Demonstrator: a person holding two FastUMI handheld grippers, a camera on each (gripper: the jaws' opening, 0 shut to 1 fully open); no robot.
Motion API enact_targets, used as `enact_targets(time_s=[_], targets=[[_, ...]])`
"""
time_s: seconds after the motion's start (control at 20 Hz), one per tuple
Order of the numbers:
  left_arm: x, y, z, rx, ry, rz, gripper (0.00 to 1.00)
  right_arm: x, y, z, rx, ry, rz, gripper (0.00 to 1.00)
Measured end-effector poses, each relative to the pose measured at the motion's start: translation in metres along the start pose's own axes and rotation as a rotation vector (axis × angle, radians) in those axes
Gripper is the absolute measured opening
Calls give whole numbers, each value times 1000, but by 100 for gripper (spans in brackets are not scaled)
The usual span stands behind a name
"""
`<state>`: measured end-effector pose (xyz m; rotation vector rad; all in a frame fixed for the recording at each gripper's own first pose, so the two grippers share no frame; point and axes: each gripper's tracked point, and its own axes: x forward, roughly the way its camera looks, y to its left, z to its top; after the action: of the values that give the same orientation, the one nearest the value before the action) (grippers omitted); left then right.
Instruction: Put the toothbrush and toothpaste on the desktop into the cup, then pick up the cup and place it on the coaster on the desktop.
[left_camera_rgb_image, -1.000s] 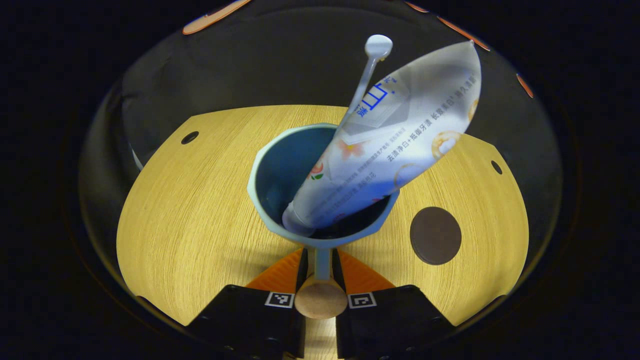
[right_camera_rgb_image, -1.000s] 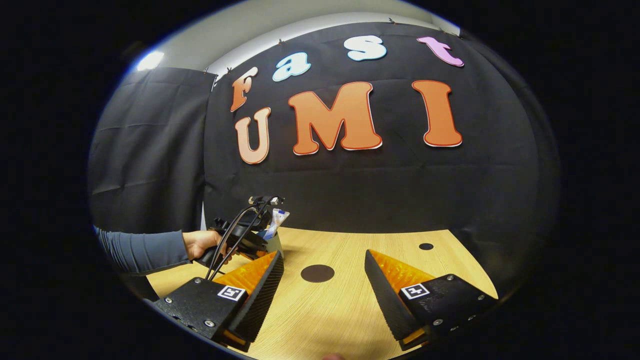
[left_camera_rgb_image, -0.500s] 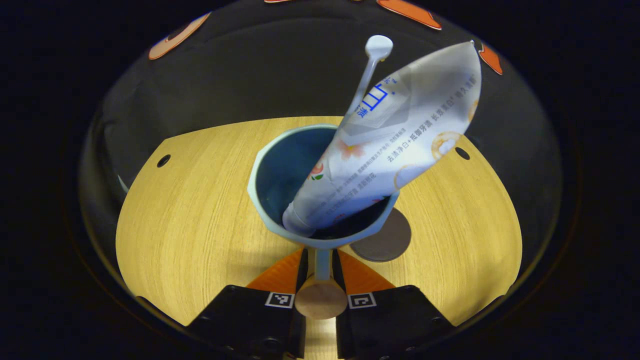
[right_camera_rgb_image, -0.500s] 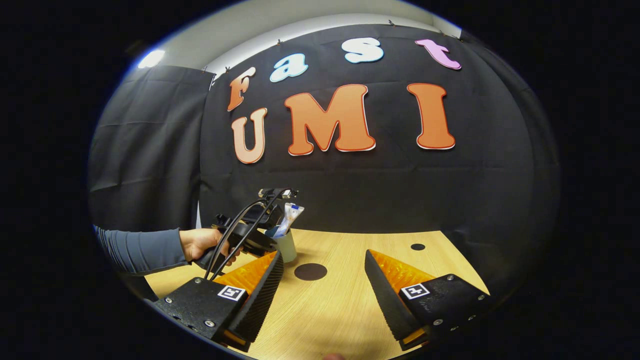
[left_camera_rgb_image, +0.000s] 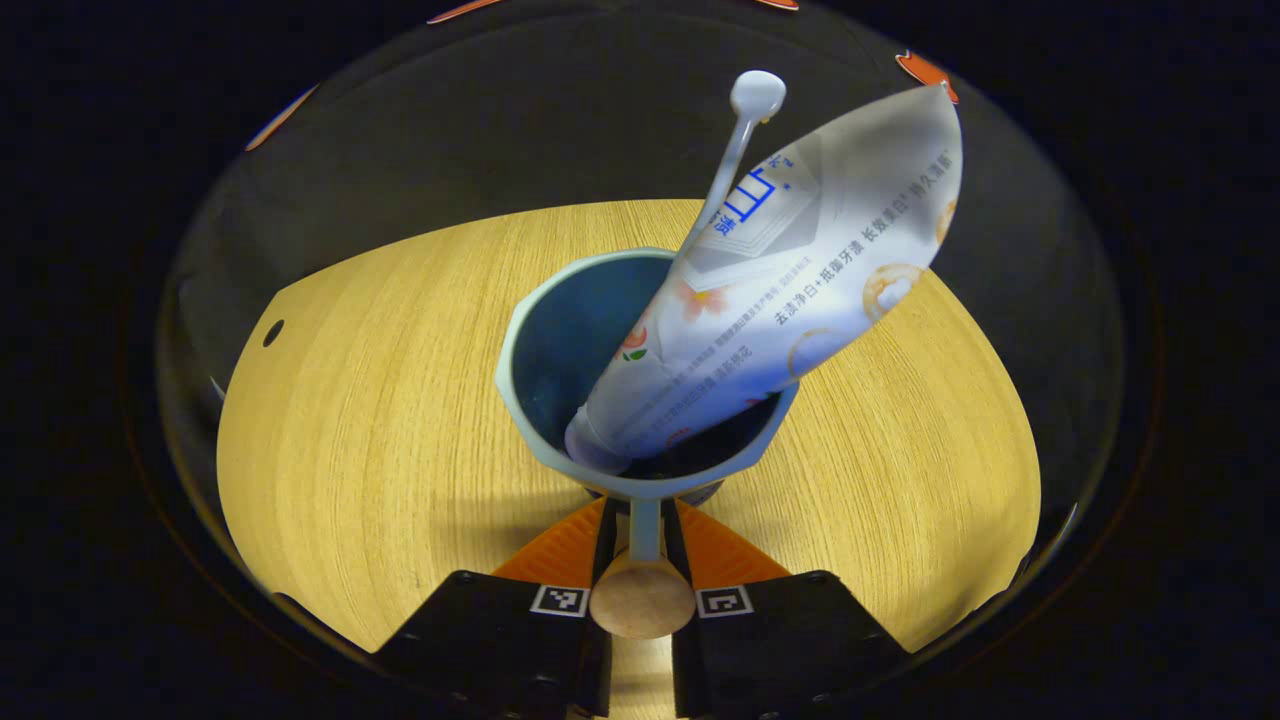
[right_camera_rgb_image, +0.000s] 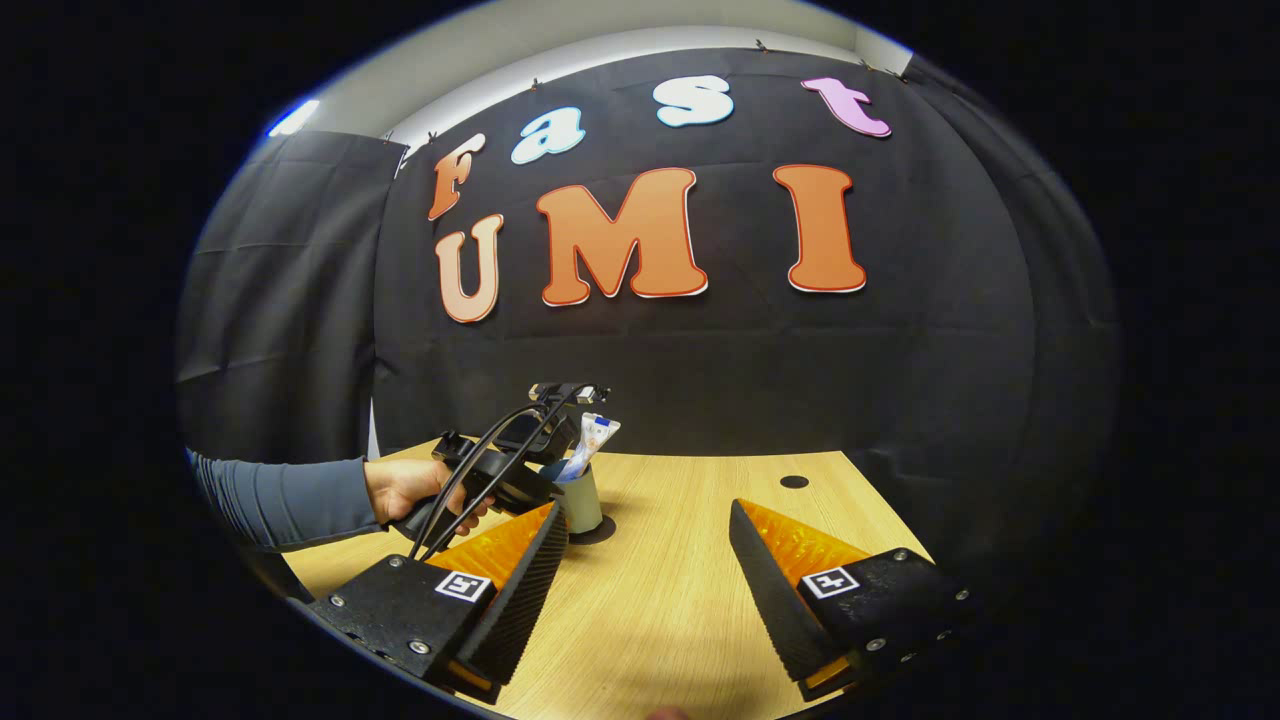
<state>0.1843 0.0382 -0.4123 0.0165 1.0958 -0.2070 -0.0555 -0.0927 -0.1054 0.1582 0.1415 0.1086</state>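
The table (left_camera_rgb_image: 380, 400) spreads wide under my left gripper (left_camera_rgb_image: 645, 535), its pale wood grain running out to the black booth cloth at the far edge. I hold that gripper low and level, pointing forward, and both fingers are pressed onto the thin handle stem of the cup (left_camera_rgb_image: 560, 340), with the stem's round wooden end sitting between them close to the camera. From the right gripper view my left hand (right_camera_rgb_image: 405, 490) reaches in from the left on a long grey sleeve (right_camera_rgb_image: 275, 495), wrapped round the left gripper's handle, cables looping up over it. My right gripper (right_camera_rgb_image: 648, 560) hangs just above the near part of the table, well apart from the cup, its fingers spread wide with nothing between them.

The toothpaste (left_camera_rgb_image: 790, 290) stands cap-down in the cup and leans to the right, its crimped end rising well above the rim. The toothbrush (left_camera_rgb_image: 740, 130) stands behind it — most of its shaft is hidden by the tube. The coaster (right_camera_rgb_image: 598, 530) shows as a dark sliver at the cup's base; the cup seems to stand on it, though I cannot tell whether it is touching.
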Motion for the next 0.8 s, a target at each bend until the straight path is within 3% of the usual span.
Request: enact_targets(time_s=[0.2,0.35,0.45,0.5,0.55,0.6,0.7,0.8], targets=[[-8,0,0,-23,21,-8,24,0,-8,-5,14,15,-10,97],[-15,0,3,-14,-3,-28,31,4,-7,-8,24,23,-10,97],[-24,-5,6,-8,-21,-36,49,8,-4,-10,31,28,-9,97],[-28,-3,3,3,-21,-28,68,10,-1,-8,31,25,-5,97],[-34,-3,4,16,-40,-21,75,12,2,-8,24,24,-5,97],[-39,-3,1,31,-59,-26,89,14,4,-7,17,24,-10,97],[-49,2,5,45,-107,-40,98,18,9,-3,6,22,-10,97],[-67,5,9,56,-166,-44,98,22,18,3,6,12,-6,97]])
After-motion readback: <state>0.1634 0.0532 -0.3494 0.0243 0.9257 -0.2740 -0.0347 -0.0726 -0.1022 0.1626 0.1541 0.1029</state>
